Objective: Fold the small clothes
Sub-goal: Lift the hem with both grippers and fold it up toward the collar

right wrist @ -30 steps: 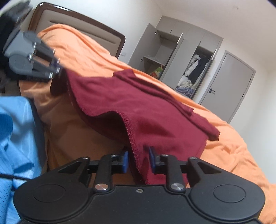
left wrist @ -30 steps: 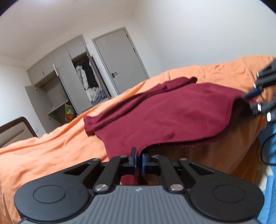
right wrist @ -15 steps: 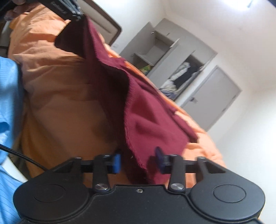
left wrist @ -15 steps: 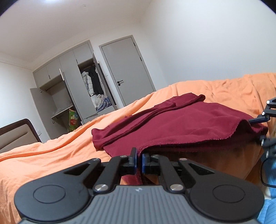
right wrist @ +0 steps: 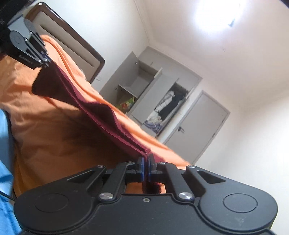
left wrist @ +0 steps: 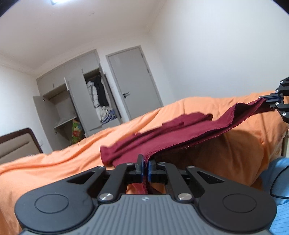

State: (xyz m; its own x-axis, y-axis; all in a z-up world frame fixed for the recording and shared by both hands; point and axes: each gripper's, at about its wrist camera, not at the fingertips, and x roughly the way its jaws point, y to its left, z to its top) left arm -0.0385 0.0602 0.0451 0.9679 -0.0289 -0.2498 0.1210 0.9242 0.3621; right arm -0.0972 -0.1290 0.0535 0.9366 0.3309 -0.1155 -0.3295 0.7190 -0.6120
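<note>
**Left wrist and right wrist views: maroon garment stretched between two hand-held grippers**

Left wrist view: the left hand-held gripper (left wrist: 146, 169) has its jaws pinched together on one hem corner of the maroon garment (left wrist: 168, 133). The cloth runs away from the jaws, up and to the right, to the right hand-held gripper (left wrist: 271, 101) at the frame edge, which clamps the opposite corner. The near hem hangs lifted above the orange bedspread (left wrist: 54, 162) and casts a shadow on it; the far part of the garment lies bunched on the bed.

Right wrist view: the right hand-held gripper (right wrist: 146, 169) is closed on the hem, and the cloth (right wrist: 101, 112) rises as a taut band to the left hand-held gripper (right wrist: 45, 57) at upper left. Small pale lettering shows on that gripper's side plate; it is too small to read.

Only the left wrist view shows the bunched far part of the garment. Only the right wrist view shows the ceiling light (right wrist: 215, 16). Both show the headboard (right wrist: 72, 43), the open grey wardrobe (left wrist: 81, 104), the closed door (left wrist: 135, 83) and blue fabric (left wrist: 281, 180) beside the bed.
</note>
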